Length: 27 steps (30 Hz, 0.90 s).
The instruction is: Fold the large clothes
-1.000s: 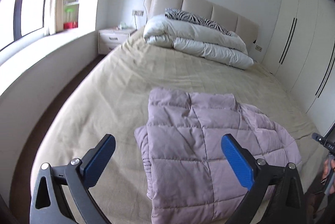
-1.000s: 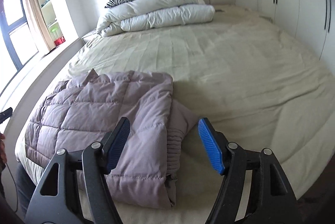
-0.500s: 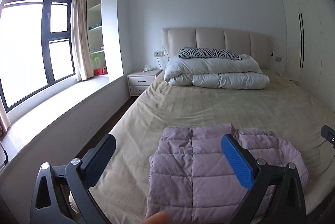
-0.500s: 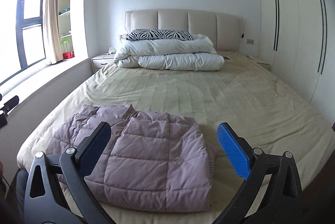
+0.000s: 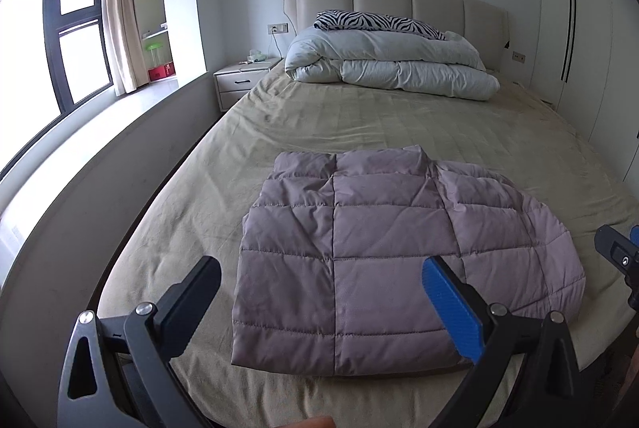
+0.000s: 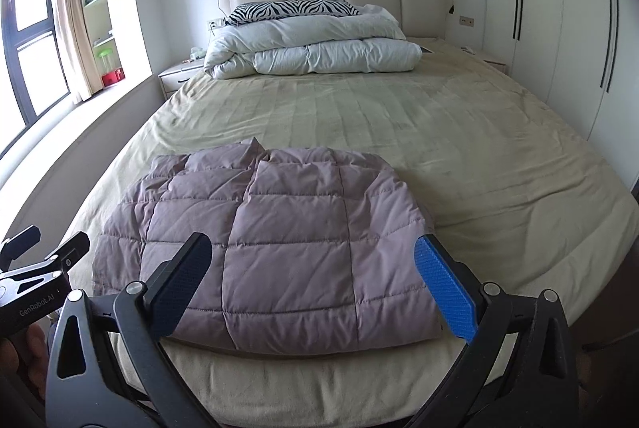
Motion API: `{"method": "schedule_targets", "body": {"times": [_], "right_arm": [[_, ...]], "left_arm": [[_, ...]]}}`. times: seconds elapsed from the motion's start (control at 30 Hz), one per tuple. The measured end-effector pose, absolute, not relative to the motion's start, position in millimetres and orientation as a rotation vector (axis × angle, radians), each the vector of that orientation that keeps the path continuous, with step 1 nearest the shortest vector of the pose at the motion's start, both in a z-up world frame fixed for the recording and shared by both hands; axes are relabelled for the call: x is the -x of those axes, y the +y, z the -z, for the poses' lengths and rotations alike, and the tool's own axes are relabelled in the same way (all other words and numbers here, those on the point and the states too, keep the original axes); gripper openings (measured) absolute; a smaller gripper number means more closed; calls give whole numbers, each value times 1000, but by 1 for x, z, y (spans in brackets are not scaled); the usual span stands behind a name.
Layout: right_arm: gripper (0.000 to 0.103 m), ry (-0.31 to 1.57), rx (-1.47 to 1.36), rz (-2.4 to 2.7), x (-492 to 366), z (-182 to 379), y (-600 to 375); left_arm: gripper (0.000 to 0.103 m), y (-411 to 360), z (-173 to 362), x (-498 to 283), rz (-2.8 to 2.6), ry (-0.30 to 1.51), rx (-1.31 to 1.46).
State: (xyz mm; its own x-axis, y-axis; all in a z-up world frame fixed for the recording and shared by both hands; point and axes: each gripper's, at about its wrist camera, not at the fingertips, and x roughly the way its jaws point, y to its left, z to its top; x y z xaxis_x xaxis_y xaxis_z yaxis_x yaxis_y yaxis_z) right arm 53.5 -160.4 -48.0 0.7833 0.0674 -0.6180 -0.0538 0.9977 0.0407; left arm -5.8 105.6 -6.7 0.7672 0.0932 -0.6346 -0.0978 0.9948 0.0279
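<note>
A mauve quilted puffer jacket [image 5: 383,252] lies folded into a compact rectangle near the foot of the bed [image 5: 359,124]; it also shows in the right wrist view [image 6: 279,244]. My left gripper [image 5: 319,292] is open and empty, held back from the jacket's near edge above the foot of the bed. My right gripper [image 6: 315,276] is open and empty, also held back from the jacket. The left gripper shows at the left edge of the right wrist view [image 6: 44,260]. Part of the right gripper shows at the right edge of the left wrist view [image 5: 617,256].
A folded white duvet [image 6: 311,48] with a zebra-print pillow [image 6: 287,10] lies at the headboard. A nightstand [image 5: 243,80] and a window ledge [image 5: 100,132] are to the left. White wardrobes [image 6: 559,20] line the right wall.
Both grippers have pulled back from the folded jacket and lifted, so both views now look along the whole bed. The jacket has not moved.
</note>
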Motion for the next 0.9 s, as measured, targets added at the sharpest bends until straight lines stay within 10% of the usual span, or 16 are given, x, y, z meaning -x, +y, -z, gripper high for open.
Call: {"method": "schedule_targets", "body": {"times": [0.9], "right_arm": [[103, 699, 32, -56, -57, 73, -145]], "left_arm": [[103, 102, 27, 8, -97, 723, -8]]}}
